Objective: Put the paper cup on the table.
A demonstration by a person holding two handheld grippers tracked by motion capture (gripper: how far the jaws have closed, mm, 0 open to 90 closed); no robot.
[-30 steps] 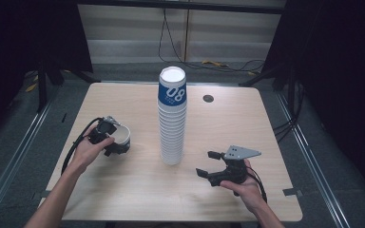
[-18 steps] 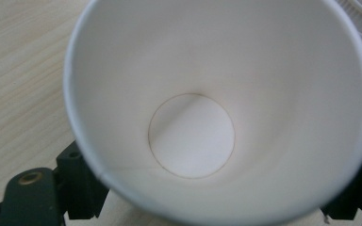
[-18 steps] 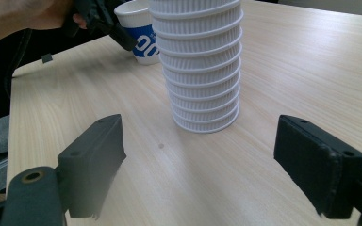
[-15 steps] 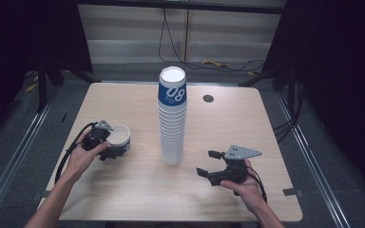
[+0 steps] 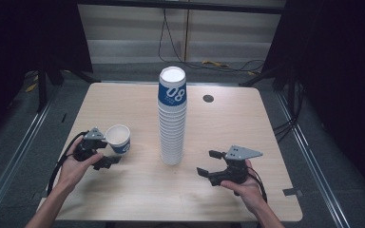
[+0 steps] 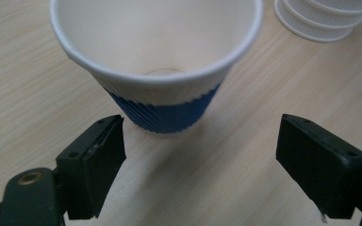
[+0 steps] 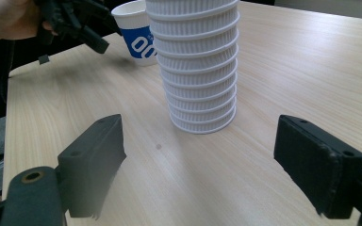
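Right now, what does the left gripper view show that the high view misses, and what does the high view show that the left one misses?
Left gripper view: the inside bottom of the single cup and the ribbed blue band on its wall, with the left hand-held gripper open, jaws apart just short of it.

High view: the whole cup stack with its blue top cup, the right hand-held gripper, and the table.

Both: the single cup standing upright on the wood, beside the stack's base.

A light wooden table (image 5: 123, 102) with a small dark round grommet (image 5: 208, 98) stands on grey carpet (image 5: 309, 118) between metal floor rails (image 5: 10, 164), black curtains (image 5: 24, 38) hanging at both sides and cables (image 5: 228, 64) trailing below a pale back wall (image 5: 123, 33).
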